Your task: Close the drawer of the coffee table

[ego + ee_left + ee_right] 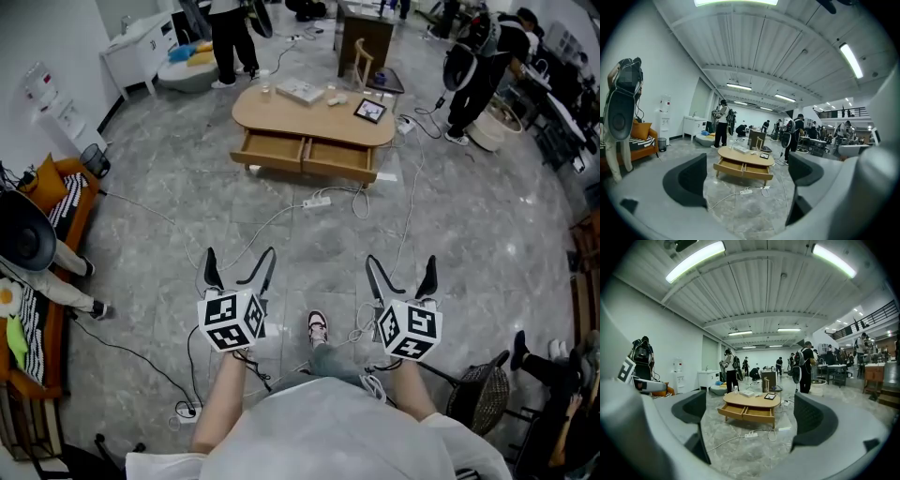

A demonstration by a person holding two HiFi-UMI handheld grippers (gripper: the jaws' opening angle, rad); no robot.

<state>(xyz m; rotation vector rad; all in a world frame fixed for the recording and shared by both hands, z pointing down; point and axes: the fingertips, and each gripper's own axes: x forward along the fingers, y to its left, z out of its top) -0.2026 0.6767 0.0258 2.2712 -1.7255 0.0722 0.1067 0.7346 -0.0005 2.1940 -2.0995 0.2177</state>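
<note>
A low oval wooden coffee table (309, 120) (743, 158) (747, 401) stands a few paces ahead on the grey floor. Both of its drawers are pulled out: the left drawer (272, 150) (729, 168) (730, 411) and the right drawer (340, 159) (757, 174) (760, 416). My left gripper (240, 264) (747, 180) and right gripper (401, 272) (750, 420) are held side by side at waist height, far short of the table. Each stands open with nothing between its fingers.
A white power strip (317, 201) with trailing cables lies on the floor before the table. A picture frame (369, 111), a book (300, 91) and small items rest on the tabletop. People stand beyond it. An orange sofa (52, 216) is at left, a wire basket (480, 394) at right.
</note>
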